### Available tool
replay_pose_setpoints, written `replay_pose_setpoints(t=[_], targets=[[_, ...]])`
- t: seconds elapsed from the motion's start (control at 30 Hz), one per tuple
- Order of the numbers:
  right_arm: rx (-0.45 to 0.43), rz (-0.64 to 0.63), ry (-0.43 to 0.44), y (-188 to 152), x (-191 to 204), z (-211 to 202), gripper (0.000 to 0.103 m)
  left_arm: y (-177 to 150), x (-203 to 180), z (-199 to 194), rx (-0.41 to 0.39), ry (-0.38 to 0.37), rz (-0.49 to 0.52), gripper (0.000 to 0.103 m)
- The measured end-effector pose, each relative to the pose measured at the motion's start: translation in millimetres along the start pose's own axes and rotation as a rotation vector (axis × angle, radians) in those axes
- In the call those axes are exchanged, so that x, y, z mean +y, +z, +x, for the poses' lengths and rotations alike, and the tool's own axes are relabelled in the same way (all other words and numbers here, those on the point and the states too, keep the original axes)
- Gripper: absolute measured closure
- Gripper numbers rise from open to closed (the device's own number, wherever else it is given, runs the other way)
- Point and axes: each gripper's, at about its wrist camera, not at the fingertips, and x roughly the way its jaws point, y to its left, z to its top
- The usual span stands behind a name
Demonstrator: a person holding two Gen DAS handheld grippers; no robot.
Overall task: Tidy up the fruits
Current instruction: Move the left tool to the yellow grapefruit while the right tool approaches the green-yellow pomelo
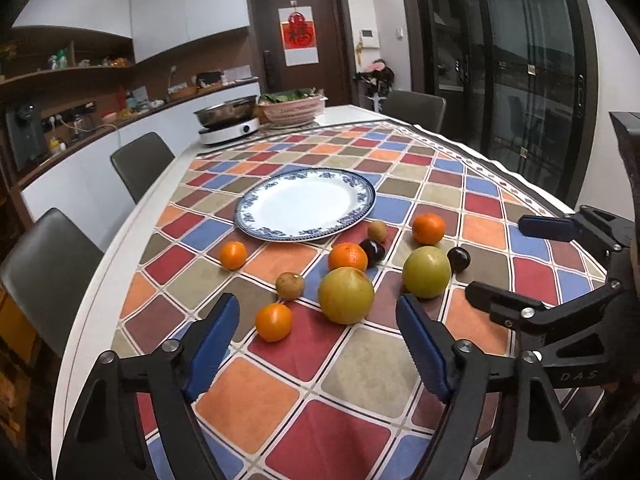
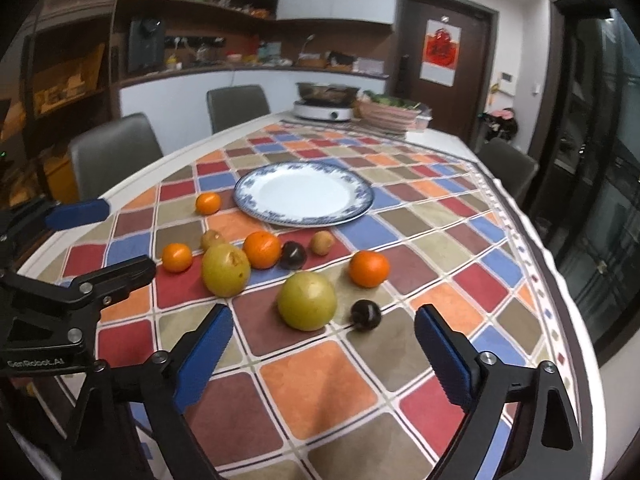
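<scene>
A blue-rimmed white plate (image 1: 362, 196) (image 2: 248, 200) lies bare on the checked tablecloth. Loose fruit sits in front of it: several oranges such as (image 1: 273, 322) (image 2: 369, 268), two yellow-green fruits (image 1: 346, 295) (image 2: 307, 300), two dark plums (image 1: 458, 259) (image 2: 366, 314) and two small brown fruits (image 1: 290, 286) (image 2: 322, 242). My left gripper (image 1: 318, 300) (image 2: 124, 236) is open just short of the near yellow-green fruit, with its pads clear of it. My right gripper (image 2: 324, 314) (image 1: 500, 260) is open facing the other yellow-green fruit and a plum, touching neither.
An induction cooker with a steel pot (image 1: 228, 120) (image 2: 326, 100) and a basket of greens (image 1: 292, 108) (image 2: 390, 114) stand at the table's far end. Grey chairs (image 1: 140, 160) (image 2: 112, 152) line the left side. The table's right edge (image 2: 560, 280) drops off near glass doors.
</scene>
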Motion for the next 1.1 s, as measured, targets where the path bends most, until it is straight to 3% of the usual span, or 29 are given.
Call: replay_pose_setpoints(t=[0.5,0.77,0.83,1.1], targets=[[0.148,-0.059,0.101,0.7,-6.1,48.8,0.042,3.7,-9.4,52.2,0.104,-0.112,0.089,0.037],[0.154,-0.145,0.124,2.9,-4.5,60.9,0.043,2.7,-10.1,74.0,0.145,-0.134,0.100,0.037],[0.156,-0.152,0.130,4.4,-4.0,64.5,0.048,2.5,-9.1,77.0,0.149,-0.135,0.098,0.038],[0.177,-0.167,0.176,8.4,-1.6,77.8,0.053,3.8,-6.6,92.7,0.192,-0.161,0.075,0.043]])
